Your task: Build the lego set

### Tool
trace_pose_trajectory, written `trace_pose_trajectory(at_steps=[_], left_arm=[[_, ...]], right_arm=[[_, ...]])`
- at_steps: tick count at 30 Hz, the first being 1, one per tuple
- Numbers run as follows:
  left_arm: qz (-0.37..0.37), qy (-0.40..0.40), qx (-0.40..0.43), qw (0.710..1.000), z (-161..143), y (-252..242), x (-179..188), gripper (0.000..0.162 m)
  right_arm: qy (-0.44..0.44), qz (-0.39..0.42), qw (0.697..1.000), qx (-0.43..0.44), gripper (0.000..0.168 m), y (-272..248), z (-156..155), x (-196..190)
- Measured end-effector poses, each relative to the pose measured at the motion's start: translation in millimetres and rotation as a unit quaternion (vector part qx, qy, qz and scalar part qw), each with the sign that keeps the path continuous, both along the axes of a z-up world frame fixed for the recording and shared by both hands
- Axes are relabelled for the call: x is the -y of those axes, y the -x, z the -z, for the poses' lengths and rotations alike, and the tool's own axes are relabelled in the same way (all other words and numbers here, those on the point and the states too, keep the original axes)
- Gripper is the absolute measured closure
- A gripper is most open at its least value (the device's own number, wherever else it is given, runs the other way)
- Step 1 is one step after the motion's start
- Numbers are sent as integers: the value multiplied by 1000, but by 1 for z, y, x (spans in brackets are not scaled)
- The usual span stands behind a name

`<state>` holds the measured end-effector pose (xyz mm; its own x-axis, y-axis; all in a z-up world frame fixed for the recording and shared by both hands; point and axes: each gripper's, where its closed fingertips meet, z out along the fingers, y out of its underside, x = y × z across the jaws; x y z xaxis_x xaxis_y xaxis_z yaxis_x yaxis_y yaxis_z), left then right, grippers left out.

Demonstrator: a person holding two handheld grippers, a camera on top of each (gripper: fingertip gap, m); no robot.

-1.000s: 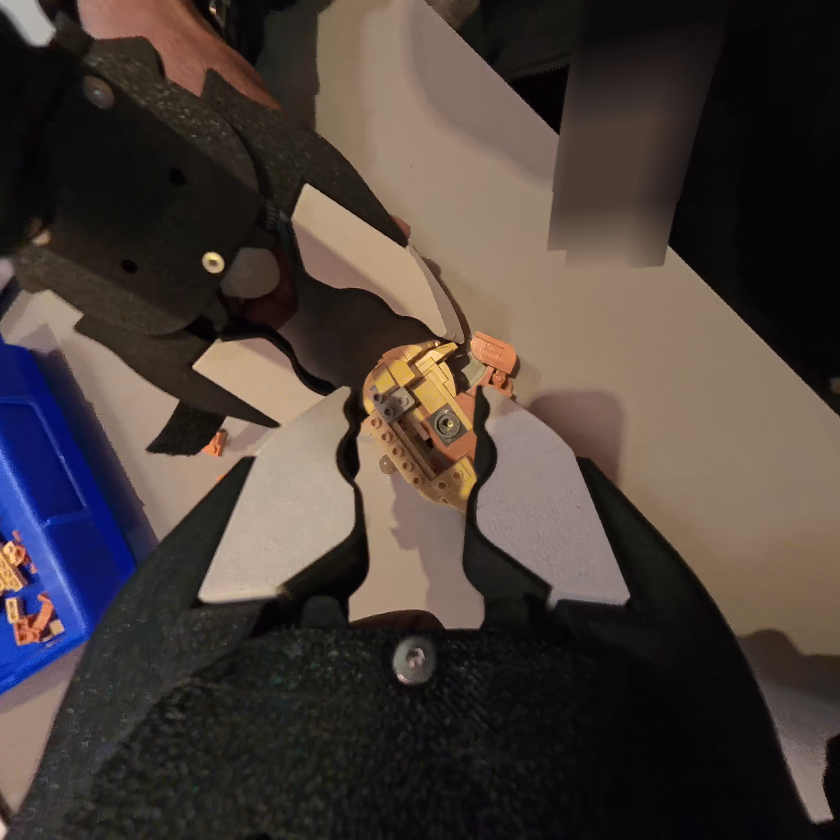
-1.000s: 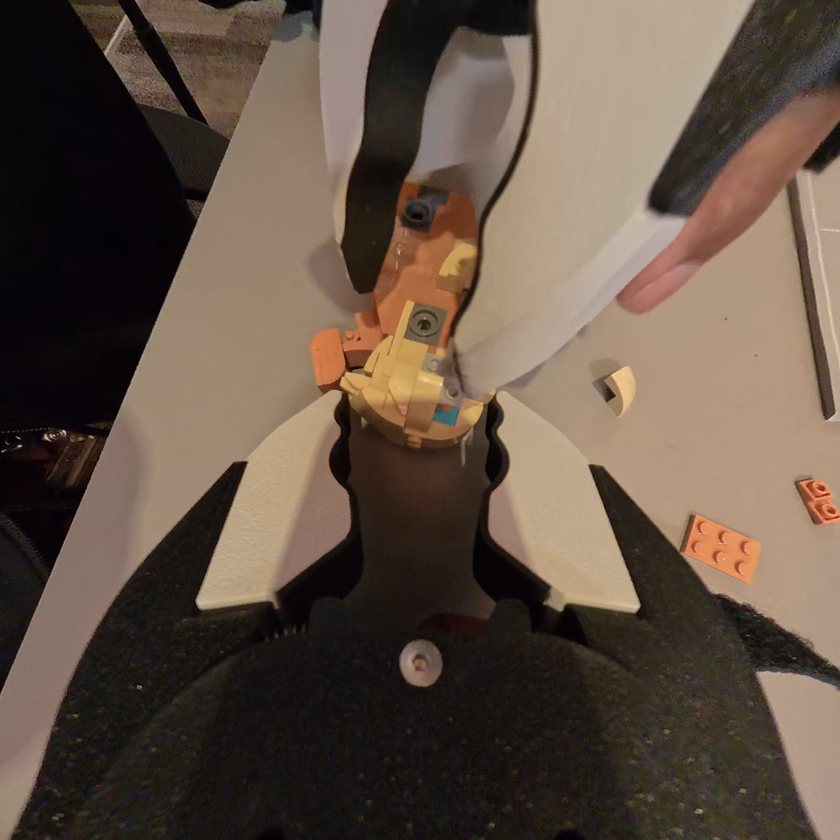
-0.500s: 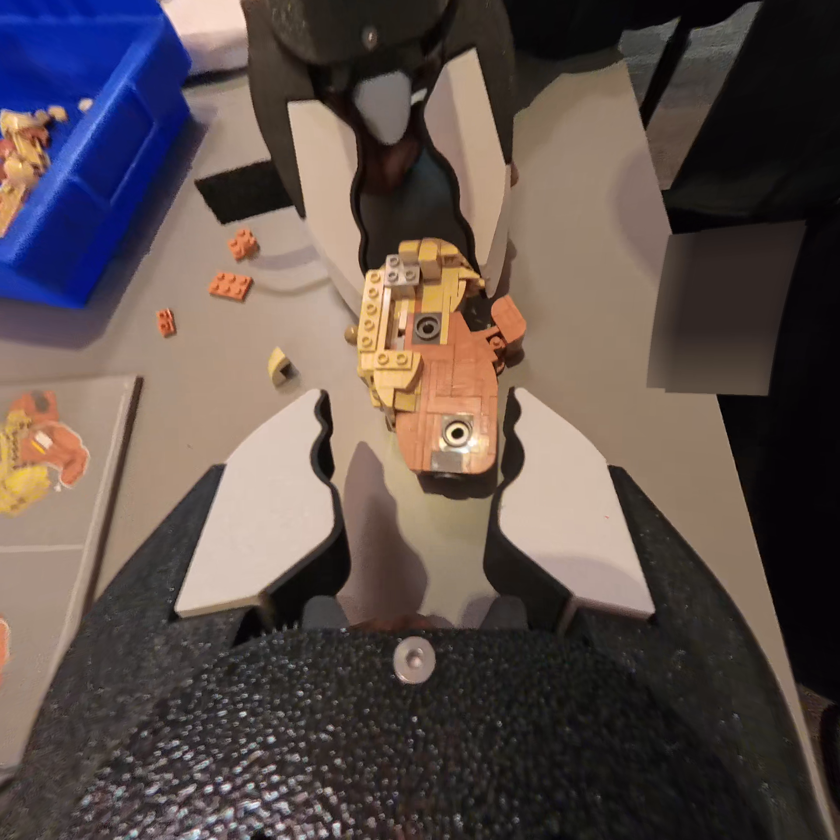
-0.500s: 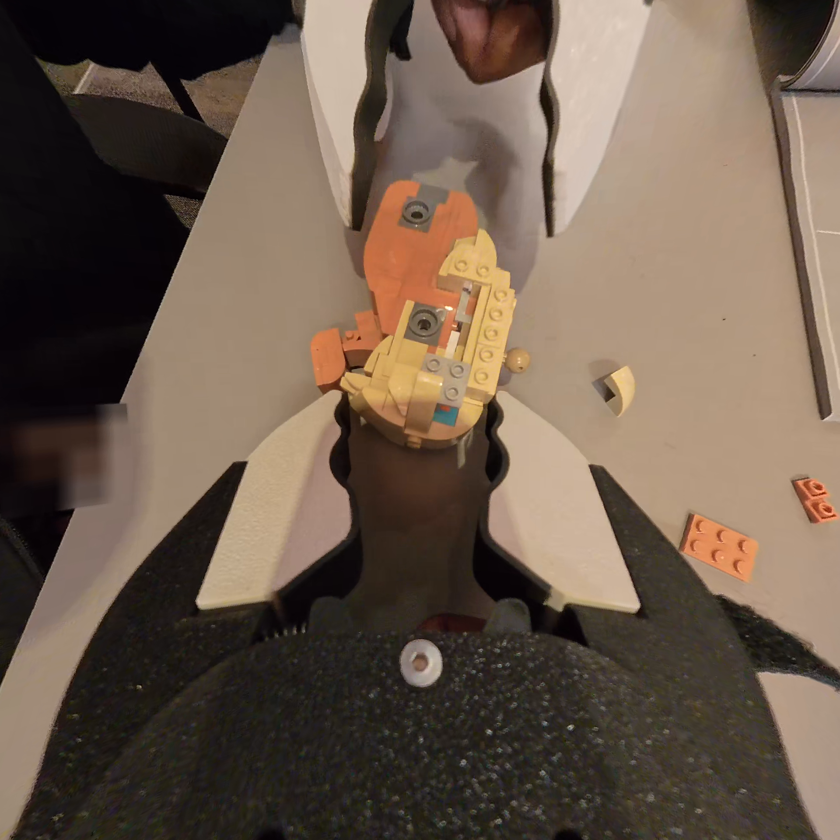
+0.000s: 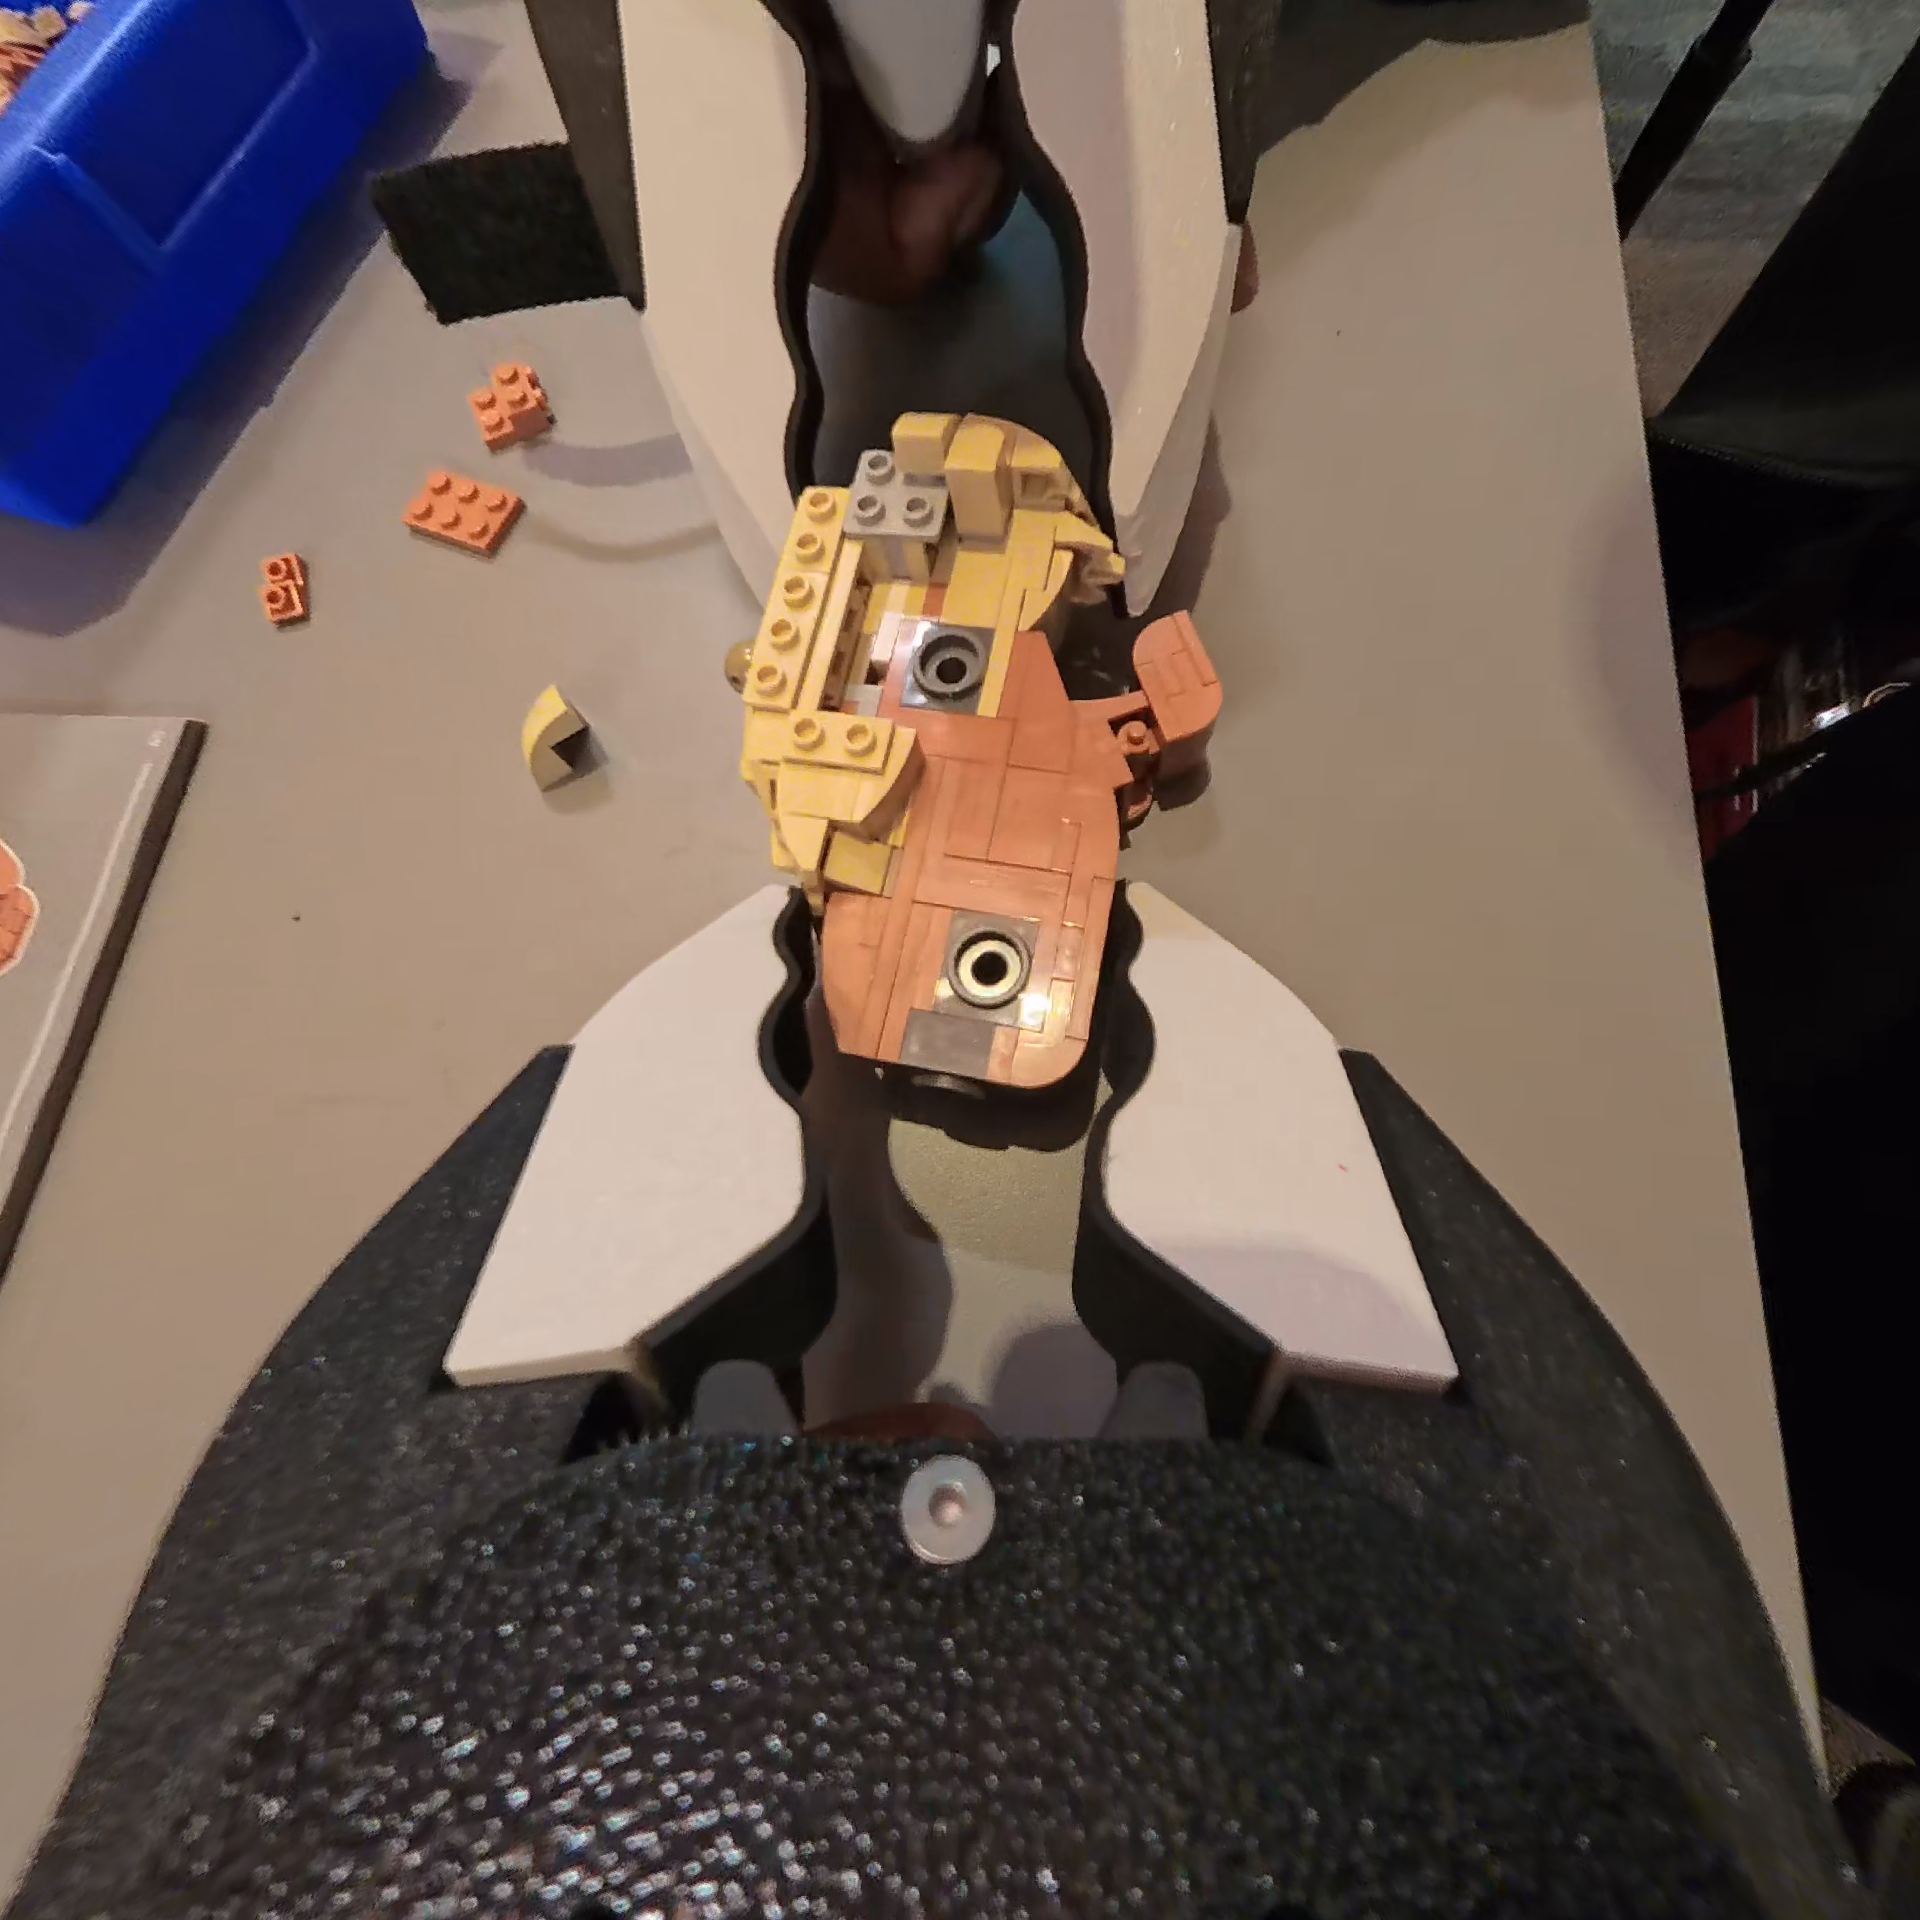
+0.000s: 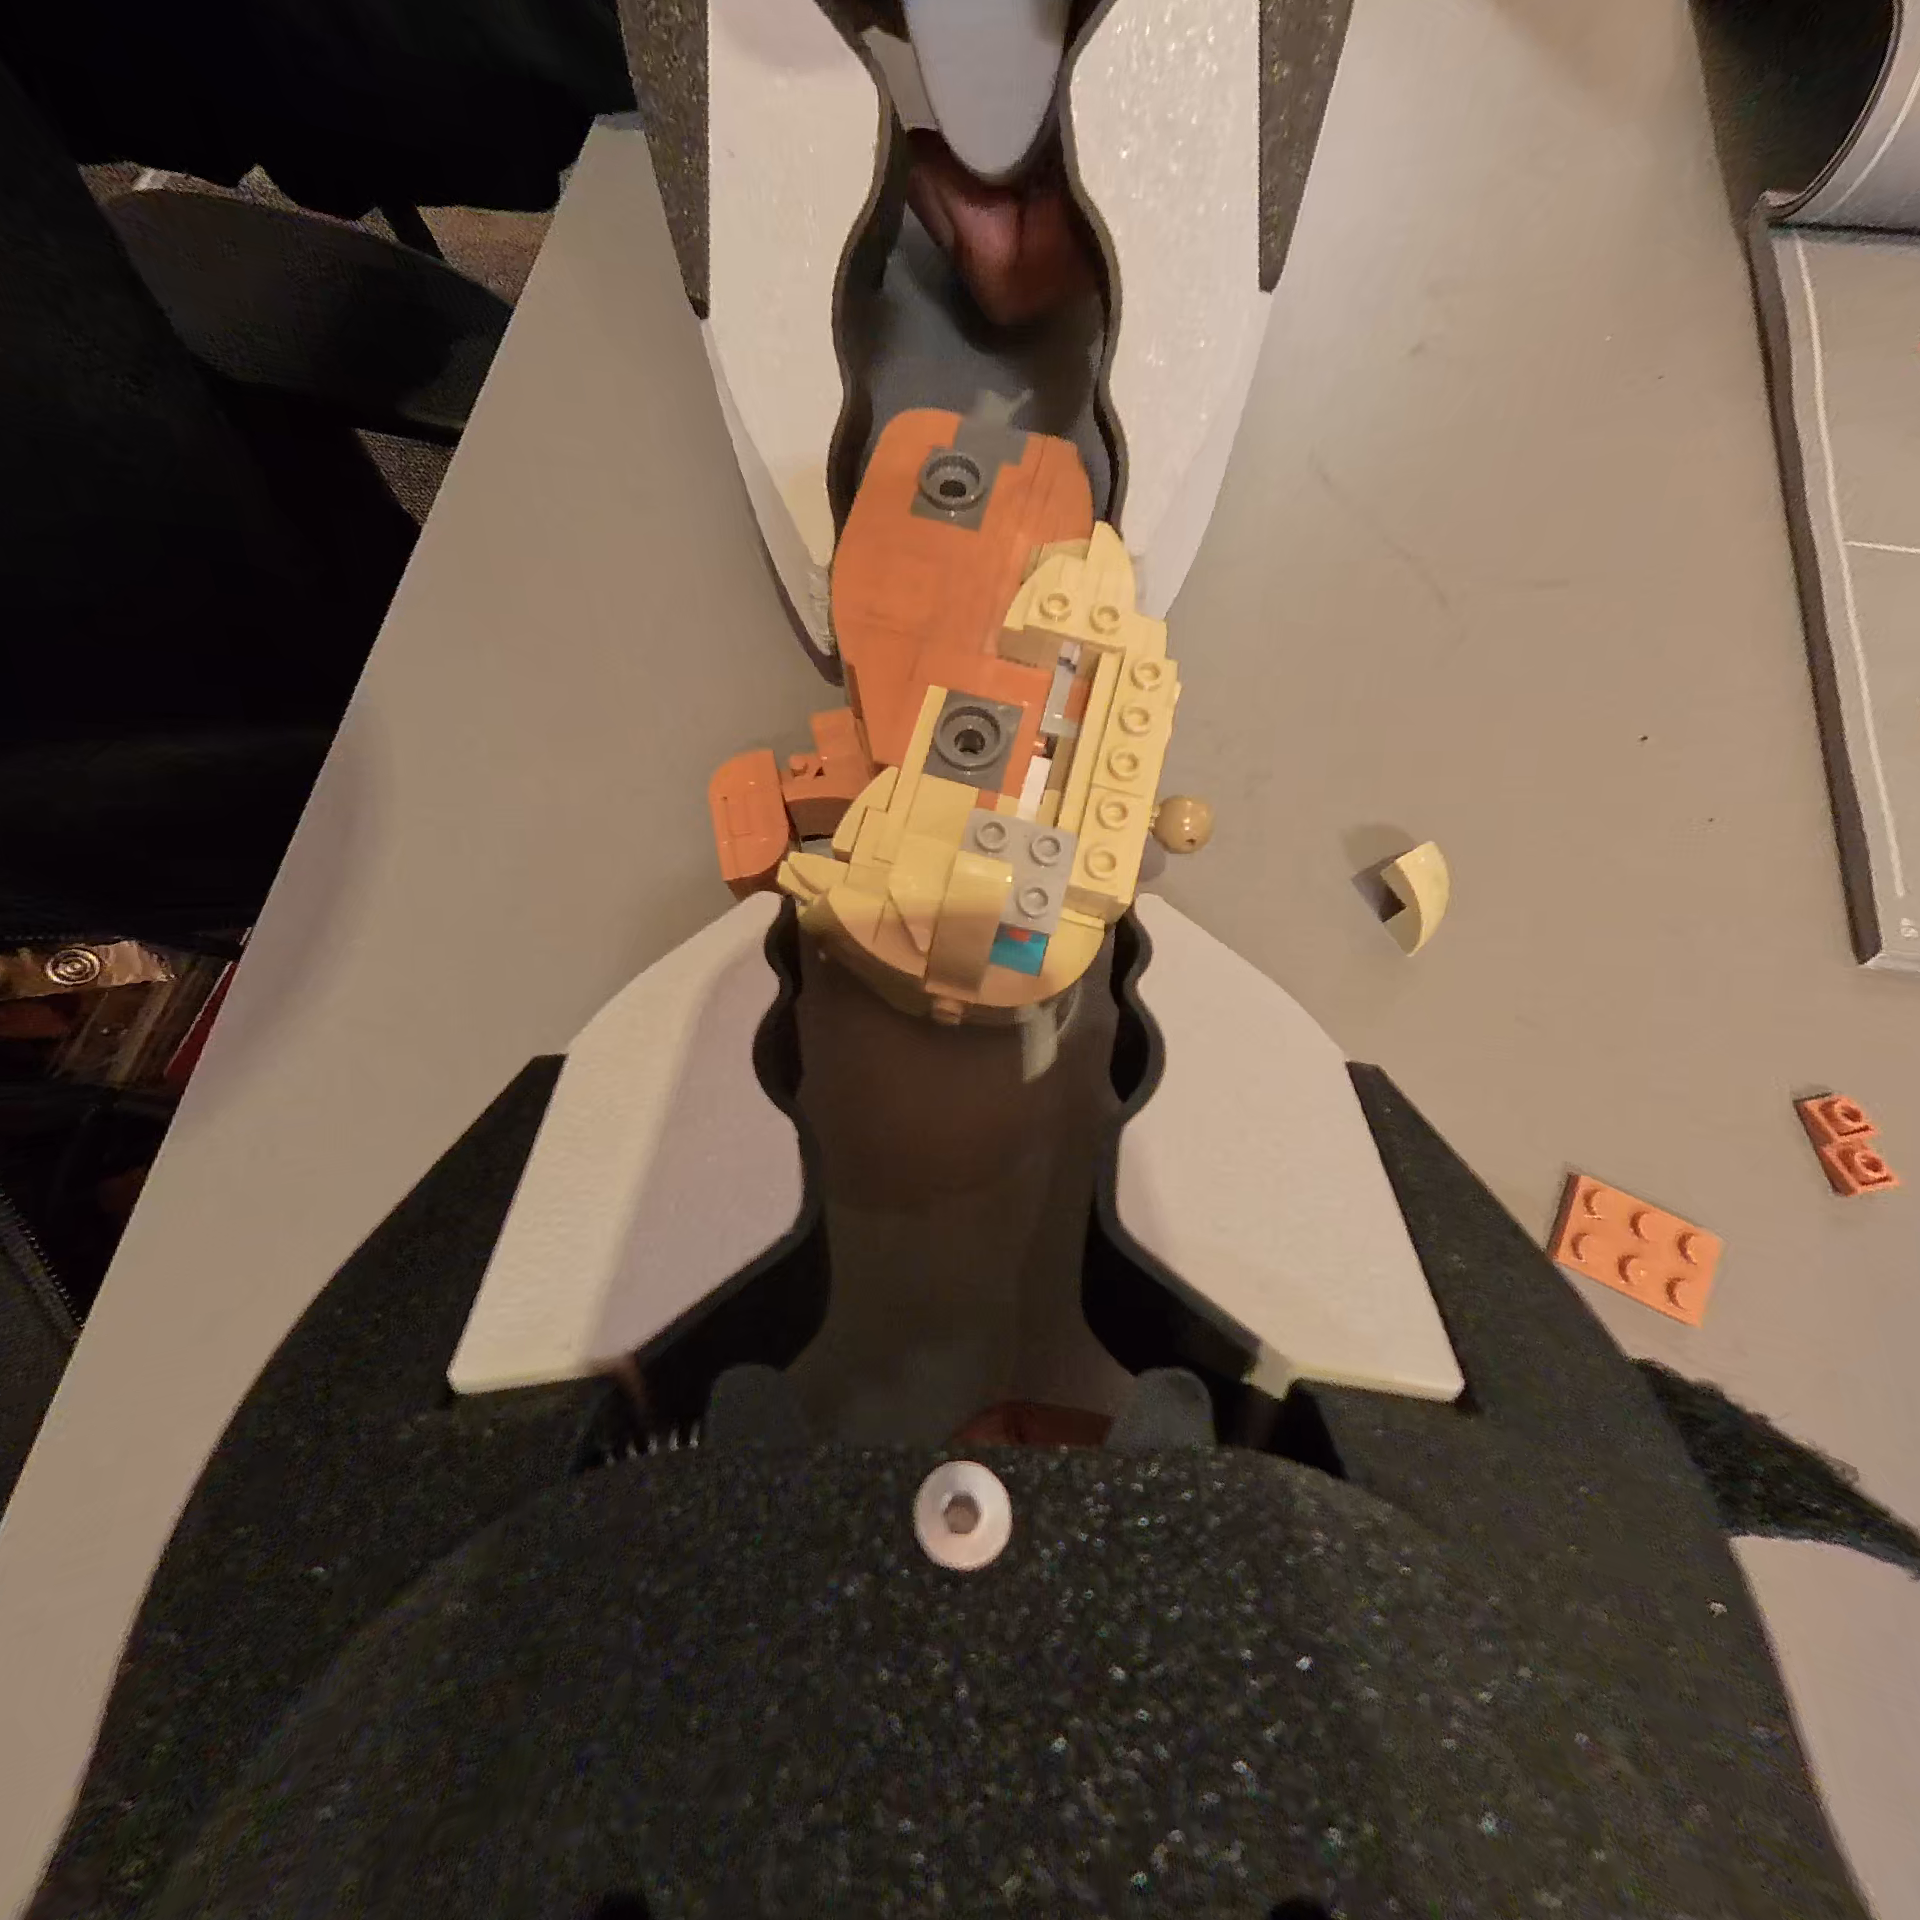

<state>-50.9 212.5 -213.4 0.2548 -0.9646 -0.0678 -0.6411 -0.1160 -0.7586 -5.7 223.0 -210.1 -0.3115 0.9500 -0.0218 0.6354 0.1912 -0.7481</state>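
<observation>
A tan and brown lego model [image 5: 966,810] lies on the grey table [image 5: 1403,727] between my two grippers, which face each other. My left gripper [image 5: 961,904] has its fingers closed against the sides of the brown end with the grey round socket. My right gripper [image 6: 956,914] is shut on the rounded tan end of the model [image 6: 935,623]. The right gripper also shows at the far side in the left wrist view [image 5: 951,592]. The left gripper shows at the far side in the right wrist view [image 6: 987,623]. A small brown limb sticks out of the model's side.
A loose tan curved piece [image 5: 556,743] and small orange plates [image 5: 462,509] lie beside the model. A blue parts bin [image 5: 156,208] stands at the far left, with an instruction booklet [image 5: 73,883] near it. The table edge [image 5: 1662,727] runs close to the model. Spacing between my two grippers at the tips: around 5 cm.
My left gripper let go of the model, swung round to face the right gripper, moved forward and closed on the brown end. The right gripper kept hold of the tan end.
</observation>
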Motion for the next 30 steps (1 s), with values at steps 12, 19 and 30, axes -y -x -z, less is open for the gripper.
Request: trace_pose_trajectory(at_steps=[12,19,30], left_arm=[[8,22,7,1000,0,1,1,108],[16,43,23,999,-3,2,1,109],[19,60,26,998,-2,2,0,109]], right_arm=[[0,-6,1000,-4,105,-3,-2,2],[-57,7,997,-42,99,-15,-8,-13],[-302,-53,942,-140,104,-13,-23,0]])
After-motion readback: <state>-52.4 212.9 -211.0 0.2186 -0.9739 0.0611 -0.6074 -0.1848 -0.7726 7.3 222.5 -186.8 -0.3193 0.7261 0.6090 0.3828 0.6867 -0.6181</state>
